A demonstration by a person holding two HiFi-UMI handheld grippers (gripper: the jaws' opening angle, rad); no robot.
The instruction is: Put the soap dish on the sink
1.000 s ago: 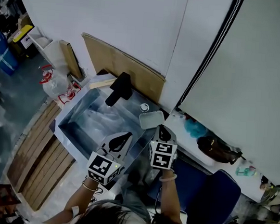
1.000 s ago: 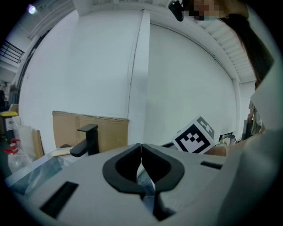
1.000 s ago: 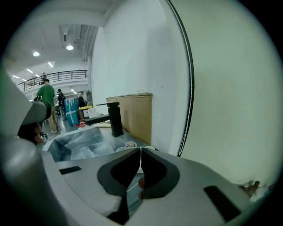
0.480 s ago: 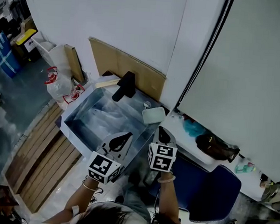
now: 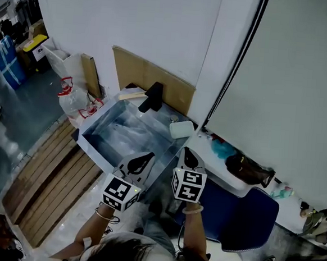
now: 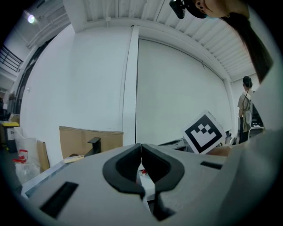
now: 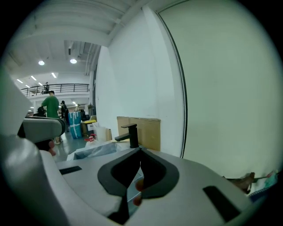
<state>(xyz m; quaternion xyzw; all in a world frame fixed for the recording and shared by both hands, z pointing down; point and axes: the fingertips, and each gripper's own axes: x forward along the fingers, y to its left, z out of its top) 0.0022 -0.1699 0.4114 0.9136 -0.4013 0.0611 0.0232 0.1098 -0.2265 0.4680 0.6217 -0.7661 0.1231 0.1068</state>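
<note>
Honestly, this one looks pretty much finished to me. In the head view the soap dish (image 5: 180, 129), a pale rounded-square thing, sits on the far right corner of the sink (image 5: 101, 118), just right of the black faucet (image 5: 153, 96), and as far as I can tell it's resting flat on the rim rather than hanging off. Neither claw is anywhere on it. The left gripper (image 5: 144, 158) hovers over the sink's near edge and the right gripper (image 5: 185, 155) is near the dish but clearly apart from it, on the near side. Each gripper's own view shows its jaws pressed together at the tips with nothing caught between them, so both are closed and empty. So placing is done, going by how things lie. All that's left, I'd guess, is pulling the hands away without bumping the dish, since the right one is the closer of the two.
</note>
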